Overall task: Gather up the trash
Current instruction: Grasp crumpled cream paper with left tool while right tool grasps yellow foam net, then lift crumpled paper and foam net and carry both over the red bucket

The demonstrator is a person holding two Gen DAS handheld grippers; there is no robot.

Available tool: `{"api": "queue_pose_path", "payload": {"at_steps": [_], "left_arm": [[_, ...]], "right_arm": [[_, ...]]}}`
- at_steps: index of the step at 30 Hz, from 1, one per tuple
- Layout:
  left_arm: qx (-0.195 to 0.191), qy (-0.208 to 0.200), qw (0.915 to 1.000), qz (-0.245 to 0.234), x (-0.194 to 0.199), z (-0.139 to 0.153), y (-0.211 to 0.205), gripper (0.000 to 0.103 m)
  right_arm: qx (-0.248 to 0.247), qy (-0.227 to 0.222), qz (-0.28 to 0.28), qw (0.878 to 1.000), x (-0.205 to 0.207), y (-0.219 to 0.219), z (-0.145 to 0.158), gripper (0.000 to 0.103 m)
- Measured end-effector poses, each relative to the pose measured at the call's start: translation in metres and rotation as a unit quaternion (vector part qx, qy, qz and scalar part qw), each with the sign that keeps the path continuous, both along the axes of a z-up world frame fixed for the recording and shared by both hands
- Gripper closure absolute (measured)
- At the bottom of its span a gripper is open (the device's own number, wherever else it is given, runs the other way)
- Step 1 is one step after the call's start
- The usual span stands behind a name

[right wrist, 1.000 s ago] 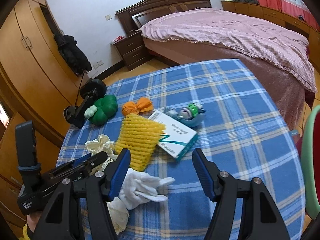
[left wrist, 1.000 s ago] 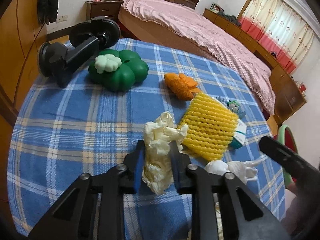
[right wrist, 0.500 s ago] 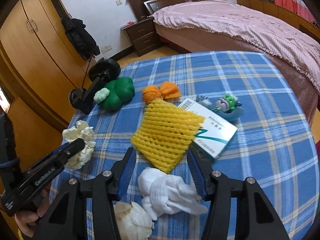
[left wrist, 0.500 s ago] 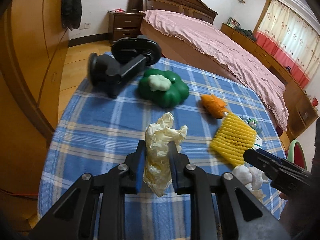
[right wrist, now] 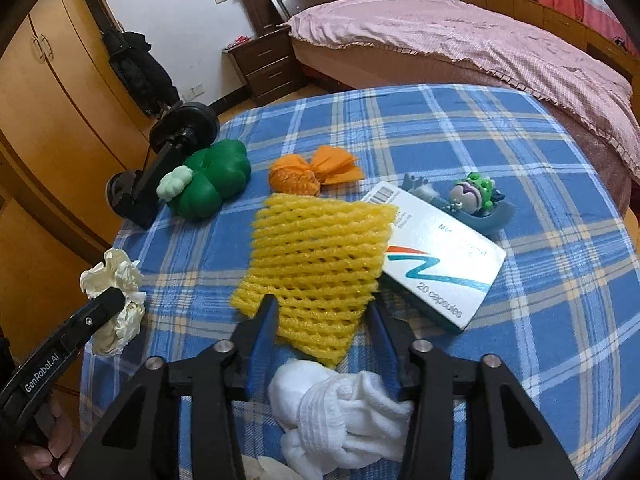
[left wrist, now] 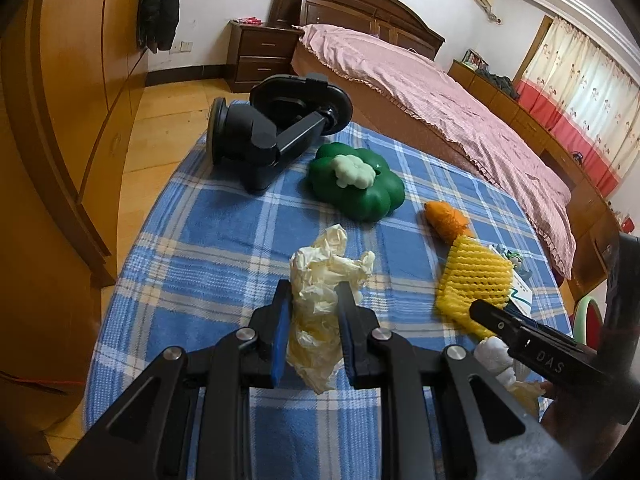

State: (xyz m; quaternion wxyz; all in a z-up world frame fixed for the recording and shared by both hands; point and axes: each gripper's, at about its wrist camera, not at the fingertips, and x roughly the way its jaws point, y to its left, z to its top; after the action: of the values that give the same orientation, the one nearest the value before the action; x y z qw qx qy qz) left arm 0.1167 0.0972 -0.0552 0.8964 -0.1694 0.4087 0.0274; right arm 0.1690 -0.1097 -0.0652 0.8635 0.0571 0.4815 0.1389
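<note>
Right gripper (right wrist: pixel 320 320) closes over white foam wrap (right wrist: pixel 340 412)

The wrap lies bottom centre of the right view, between the narrowing jaws, not yet pinched; left gripper (left wrist: pixel 314 316) already clamps crumpled cream paper (left wrist: pixel 324 300).

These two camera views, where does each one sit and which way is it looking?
Left wrist: sits on the left gripper, looking down its fingers at the crumpled wrapper they clamp.
Right wrist: sits on the right gripper, looking down at the white foam net between its fingers.
Both share the yellow foam net, green toy and checked tablecloth.
</note>
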Motion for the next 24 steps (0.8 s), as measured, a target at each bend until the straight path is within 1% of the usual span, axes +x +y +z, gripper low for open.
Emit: {"api": "queue_pose_path", "payload": {"at_steps": [1, 2, 3, 5, 7, 10, 14, 24], "left_arm": [[-0.002, 0.001, 1.0, -0.001, 0.0, -0.001, 0.0, 0.081], [-0.003, 0.001, 1.0, -0.001, 0.0, -0.002, 0.0, 0.081], [-0.004, 0.002, 1.0, -0.001, 0.0, -0.002, 0.001, 0.081], [-0.008, 0.001, 1.0, -0.002, 0.0, -0.002, 0.001, 0.081], [-0.007, -0.001, 1.0, -0.002, -0.001, -0.001, 0.0, 0.081], [-0.008, -0.004, 1.0, -0.002, -0.003, 0.001, -0.001, 0.081], [-0.008, -0.012, 0.9999, -0.002, -0.007, 0.007, -0.002, 0.081], [-0.01, -0.036, 0.9992, -0.014, -0.021, 0.026, -0.013, 0.081]], "right_arm": [[0.001, -0.001, -0.002, 1.0, 0.0, -0.001, 0.0, 0.066], [0.004, -0.001, -0.004, 1.0, 0.0, -0.003, 0.0, 0.068], [0.009, 0.0, -0.006, 1.0, 0.001, -0.004, -0.001, 0.072], [0.015, 0.0, -0.007, 1.0, 0.001, -0.006, -0.001, 0.076], [0.012, -0.006, -0.007, 1.0, 0.0, -0.006, 0.001, 0.084], [0.017, -0.013, -0.004, 1.0, -0.002, -0.007, 0.004, 0.088], [0.025, -0.033, 0.0, 0.999, -0.009, -0.009, 0.013, 0.09], [0.03, -0.106, 0.007, 0.994, -0.041, -0.014, 0.055, 0.09]]}}
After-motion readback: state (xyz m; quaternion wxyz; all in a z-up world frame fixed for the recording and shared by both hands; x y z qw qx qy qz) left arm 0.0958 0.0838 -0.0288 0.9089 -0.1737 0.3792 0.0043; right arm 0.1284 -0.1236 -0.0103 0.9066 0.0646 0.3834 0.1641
